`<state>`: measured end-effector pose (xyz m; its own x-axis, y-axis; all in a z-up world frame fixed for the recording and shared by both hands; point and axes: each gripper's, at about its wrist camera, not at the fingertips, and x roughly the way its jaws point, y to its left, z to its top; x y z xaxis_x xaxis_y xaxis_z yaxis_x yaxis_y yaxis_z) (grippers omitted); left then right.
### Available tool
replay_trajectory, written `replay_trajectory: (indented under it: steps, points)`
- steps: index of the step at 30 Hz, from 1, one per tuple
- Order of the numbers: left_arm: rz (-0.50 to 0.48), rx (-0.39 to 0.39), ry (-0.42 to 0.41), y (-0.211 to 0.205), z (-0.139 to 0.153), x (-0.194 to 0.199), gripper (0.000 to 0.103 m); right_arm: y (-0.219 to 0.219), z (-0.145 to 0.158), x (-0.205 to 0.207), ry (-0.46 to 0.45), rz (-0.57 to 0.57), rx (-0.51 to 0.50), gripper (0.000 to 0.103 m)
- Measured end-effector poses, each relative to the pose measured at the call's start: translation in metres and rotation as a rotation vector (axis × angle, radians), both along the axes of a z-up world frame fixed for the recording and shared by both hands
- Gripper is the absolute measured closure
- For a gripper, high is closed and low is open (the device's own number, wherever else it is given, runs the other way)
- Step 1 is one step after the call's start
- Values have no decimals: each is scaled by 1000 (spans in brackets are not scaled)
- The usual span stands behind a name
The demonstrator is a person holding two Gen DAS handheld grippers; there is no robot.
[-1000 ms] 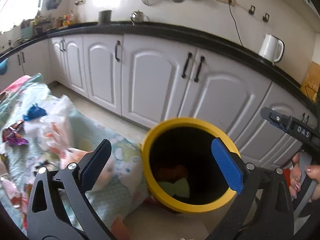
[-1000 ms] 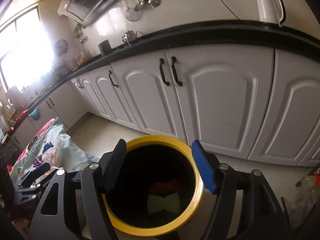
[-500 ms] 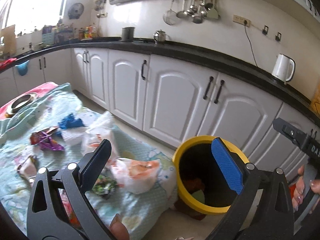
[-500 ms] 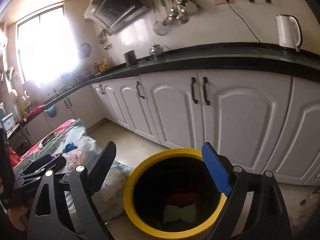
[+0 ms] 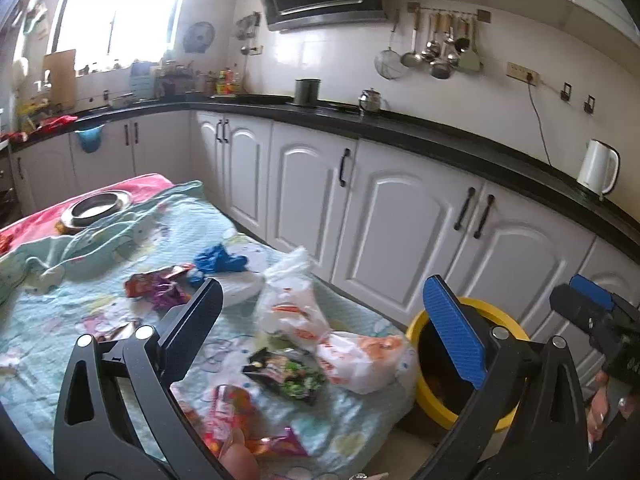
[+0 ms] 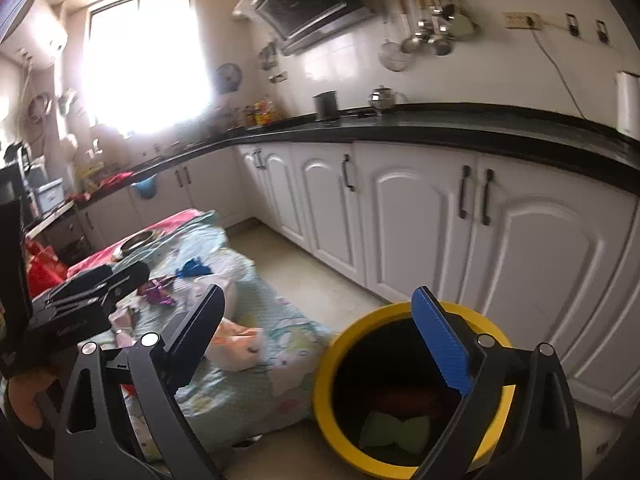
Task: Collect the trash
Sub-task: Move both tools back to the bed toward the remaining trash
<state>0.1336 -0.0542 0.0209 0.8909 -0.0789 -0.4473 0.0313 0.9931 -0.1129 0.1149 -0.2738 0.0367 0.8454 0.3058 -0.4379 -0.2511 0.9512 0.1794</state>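
Left tongs (image 5: 320,328) apart, empty, above wrappers (image 5: 288,376) on quilt-covered surface beside yellow bin (image 6: 412,396); right tongs (image 6: 320,344) apart at bin rim. Wrappers look light, crinkly, slippery: pinch crumpled fold, not flat face
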Motion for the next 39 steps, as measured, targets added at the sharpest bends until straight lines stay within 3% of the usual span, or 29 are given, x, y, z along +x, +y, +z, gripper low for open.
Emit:
replay_trajectory:
  steps: [13,31,34,39]
  points:
    - [105,-5,19,47,-8,-6,11,68,-15,12,41,161,-87,8]
    - [276,-66,144,117,-45,-3,11,130,-60,52,161,268,-210,8]
    - [305,-84,179,129,-56,-1,11,132,-64,58,181,273,-211,15]
    - [341,-126,241,142,-73,4,11,133,-74,66,228,274,-211,33]
